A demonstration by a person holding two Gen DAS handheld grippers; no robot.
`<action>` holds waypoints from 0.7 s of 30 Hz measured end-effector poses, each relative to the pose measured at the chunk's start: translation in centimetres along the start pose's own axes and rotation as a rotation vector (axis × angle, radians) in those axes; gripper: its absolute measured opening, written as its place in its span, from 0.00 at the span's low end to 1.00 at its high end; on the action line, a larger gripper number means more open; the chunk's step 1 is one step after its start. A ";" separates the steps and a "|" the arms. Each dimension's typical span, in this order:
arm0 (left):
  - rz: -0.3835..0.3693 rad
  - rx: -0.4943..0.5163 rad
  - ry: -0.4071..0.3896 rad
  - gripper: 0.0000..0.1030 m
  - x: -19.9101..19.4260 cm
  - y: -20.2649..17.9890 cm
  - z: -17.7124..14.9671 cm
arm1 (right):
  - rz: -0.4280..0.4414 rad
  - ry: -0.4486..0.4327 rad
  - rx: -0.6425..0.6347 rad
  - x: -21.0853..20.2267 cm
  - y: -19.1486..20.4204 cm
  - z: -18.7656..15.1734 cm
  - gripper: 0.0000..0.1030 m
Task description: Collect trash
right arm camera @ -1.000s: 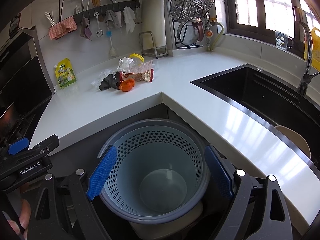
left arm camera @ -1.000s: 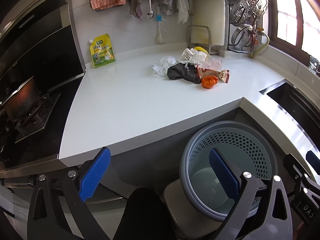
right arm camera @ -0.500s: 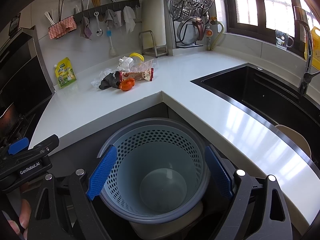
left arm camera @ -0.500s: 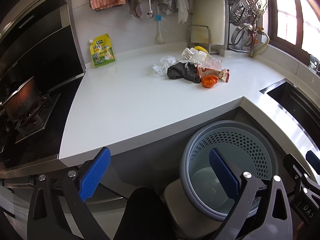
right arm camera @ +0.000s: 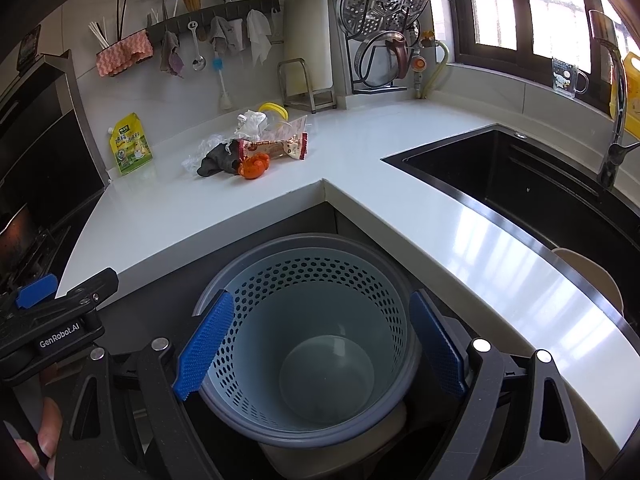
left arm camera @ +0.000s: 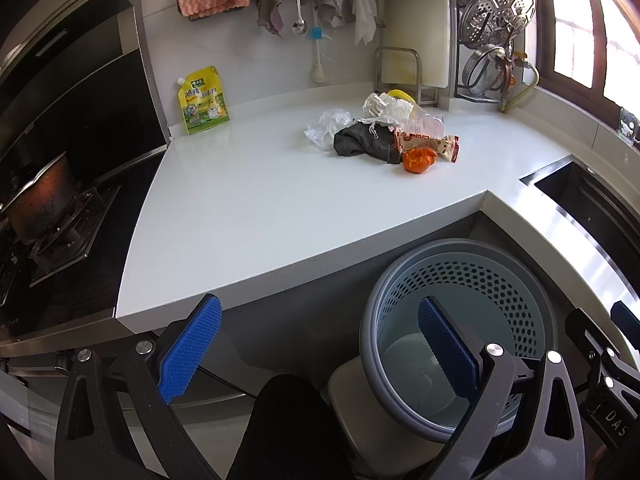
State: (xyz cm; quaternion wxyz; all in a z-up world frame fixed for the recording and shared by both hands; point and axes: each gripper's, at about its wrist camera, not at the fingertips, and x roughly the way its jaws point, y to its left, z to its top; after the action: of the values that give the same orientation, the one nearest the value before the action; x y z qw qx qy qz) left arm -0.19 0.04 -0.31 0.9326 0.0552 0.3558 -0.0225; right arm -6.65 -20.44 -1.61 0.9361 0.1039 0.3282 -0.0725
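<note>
Glossy white counter [left arm camera: 248, 200]: crinkled trash pile [left arm camera: 384, 136]. Perforated round bin [right arm camera: 316, 344] below. Both jaws spread, empty.

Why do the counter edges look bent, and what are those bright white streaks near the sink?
Both views use fisheye lenses, so straight lines bow. In the right wrist view, window light glares in streaks on the counter beside the dark sink. In the left wrist view the window is washed out and the stove side sits in shadow.
</note>
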 end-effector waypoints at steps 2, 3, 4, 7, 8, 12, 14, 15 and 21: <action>0.000 0.003 0.002 0.94 0.1 0.0 0.0 | 0.002 0.001 0.000 0.2 0.0 -0.1 0.83; 0.001 0.004 0.002 0.94 0.2 -0.1 0.0 | 0.001 0.002 0.000 0.2 0.0 -0.1 0.83; 0.002 0.007 0.003 0.94 0.2 -0.1 -0.1 | 0.001 0.003 0.000 0.2 0.0 -0.1 0.83; 0.000 0.011 0.004 0.94 0.4 -0.3 -0.2 | -0.003 0.009 -0.003 0.6 0.0 -0.2 0.83; 0.000 0.012 0.005 0.94 0.5 -0.3 -0.3 | -0.004 0.011 -0.002 0.7 0.0 -0.3 0.83; -0.001 0.017 0.012 0.94 1.1 -0.4 -0.2 | 0.001 0.016 0.007 1.4 -0.1 -0.3 0.83; 0.007 0.022 0.014 0.94 1.6 -0.3 -0.1 | 0.006 0.024 0.012 1.9 -0.1 -0.3 0.83; 0.011 0.024 0.017 0.94 1.9 -0.2 -0.1 | 0.009 0.026 0.012 2.2 -0.1 -0.3 0.83; 0.009 -0.016 0.041 0.94 4.7 1.1 1.2 | 0.031 0.019 -0.024 4.5 0.8 1.3 0.83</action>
State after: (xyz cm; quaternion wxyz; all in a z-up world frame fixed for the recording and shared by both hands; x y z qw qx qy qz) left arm 4.24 1.01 -2.45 0.9256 0.0499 0.3749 -0.0144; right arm -2.25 -20.27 -3.36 0.9351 0.0981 0.3365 -0.0530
